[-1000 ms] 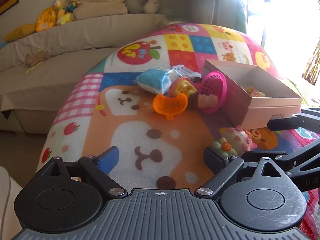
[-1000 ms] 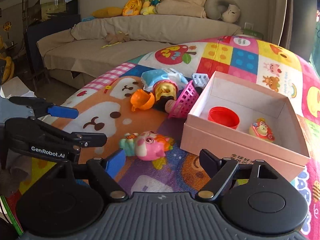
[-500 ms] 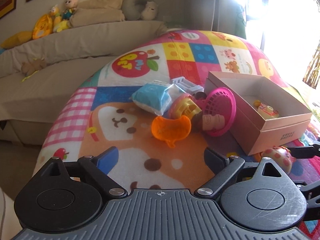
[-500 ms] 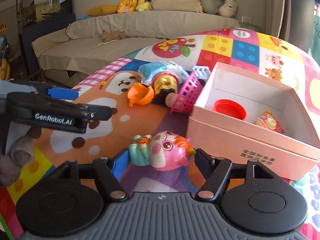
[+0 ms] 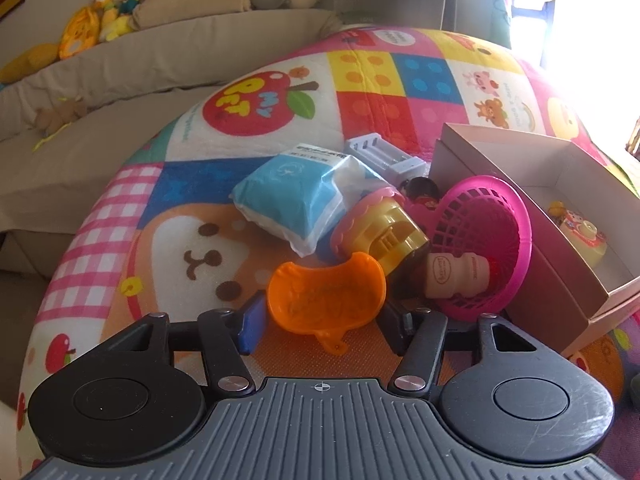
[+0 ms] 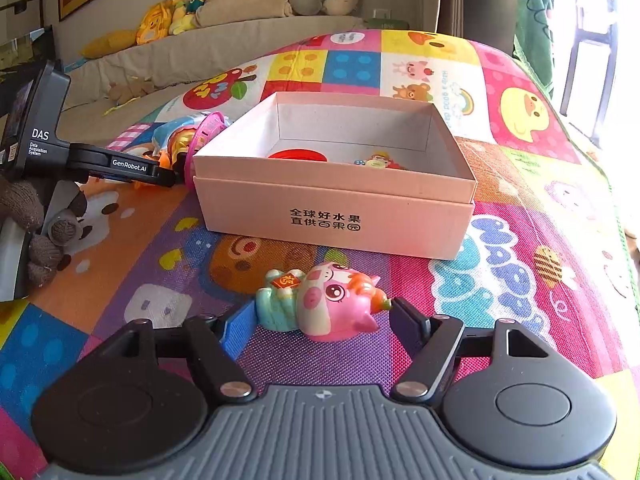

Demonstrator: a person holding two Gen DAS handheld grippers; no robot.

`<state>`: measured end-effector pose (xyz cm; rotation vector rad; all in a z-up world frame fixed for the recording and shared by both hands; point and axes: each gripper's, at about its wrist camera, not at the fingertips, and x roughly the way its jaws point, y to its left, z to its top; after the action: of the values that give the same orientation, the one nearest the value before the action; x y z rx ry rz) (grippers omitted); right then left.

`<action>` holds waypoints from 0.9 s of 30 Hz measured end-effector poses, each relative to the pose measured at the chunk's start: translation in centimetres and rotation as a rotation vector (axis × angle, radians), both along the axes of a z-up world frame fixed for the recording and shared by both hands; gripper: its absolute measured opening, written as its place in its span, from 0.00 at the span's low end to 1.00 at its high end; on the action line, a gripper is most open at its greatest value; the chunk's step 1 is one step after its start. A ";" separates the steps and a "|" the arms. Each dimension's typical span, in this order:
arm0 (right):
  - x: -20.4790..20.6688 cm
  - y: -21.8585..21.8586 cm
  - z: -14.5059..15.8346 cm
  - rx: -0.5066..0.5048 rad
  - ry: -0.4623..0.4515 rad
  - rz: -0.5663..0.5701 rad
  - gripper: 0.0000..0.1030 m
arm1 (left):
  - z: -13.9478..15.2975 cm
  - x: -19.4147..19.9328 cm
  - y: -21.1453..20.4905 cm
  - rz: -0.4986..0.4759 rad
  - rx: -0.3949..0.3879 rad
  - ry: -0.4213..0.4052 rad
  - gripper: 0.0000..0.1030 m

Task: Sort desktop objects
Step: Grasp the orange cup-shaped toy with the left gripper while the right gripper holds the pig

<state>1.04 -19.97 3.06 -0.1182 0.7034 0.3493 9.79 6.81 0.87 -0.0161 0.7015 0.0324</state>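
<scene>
An orange scoop-shaped mould (image 5: 324, 296) lies on the play mat in front of the toy pile. My left gripper (image 5: 324, 328) has it between its closing jaws, and both pads touch its sides. From the right wrist view, the left gripper (image 6: 166, 178) reaches in beside the box, held by a gloved hand (image 6: 40, 236). My right gripper (image 6: 320, 322) is shut on a pink pig toy (image 6: 328, 304) with a teal tail, low over the mat in front of the pink cardboard box (image 6: 336, 220). The box (image 5: 540, 264) holds a red lid (image 6: 298, 155) and a small figure (image 6: 376, 162).
Behind the mould lie a yellow and pink cup toy (image 5: 384, 232), a blue tissue pack (image 5: 288, 196), a white plastic holder (image 5: 384, 154), and a tipped pink basket (image 5: 516, 216) with a small bottle (image 5: 456, 276). A sofa with plush toys stands behind.
My left gripper moved forward to the pile and its jaws came in around the orange mould. My right gripper closed on the pig toy and swung it in front of the box.
</scene>
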 end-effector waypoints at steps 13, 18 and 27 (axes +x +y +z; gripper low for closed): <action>-0.4 0.5 -0.4 -0.036 -0.028 0.006 0.85 | 0.6 -9.7 -4.0 -0.167 -0.042 0.039 0.62; -0.4 0.7 -0.5 -0.041 -0.030 0.007 0.88 | 0.4 -11.9 -4.9 -0.200 -0.057 0.041 0.71; -0.5 0.7 -0.5 -0.055 -0.040 -0.006 0.89 | 0.0 -11.8 -5.2 -0.190 -0.046 0.041 0.84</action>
<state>0.55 -19.25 2.57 -0.1743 0.6743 0.3213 -2.03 1.57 0.85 0.0077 0.7418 -0.1659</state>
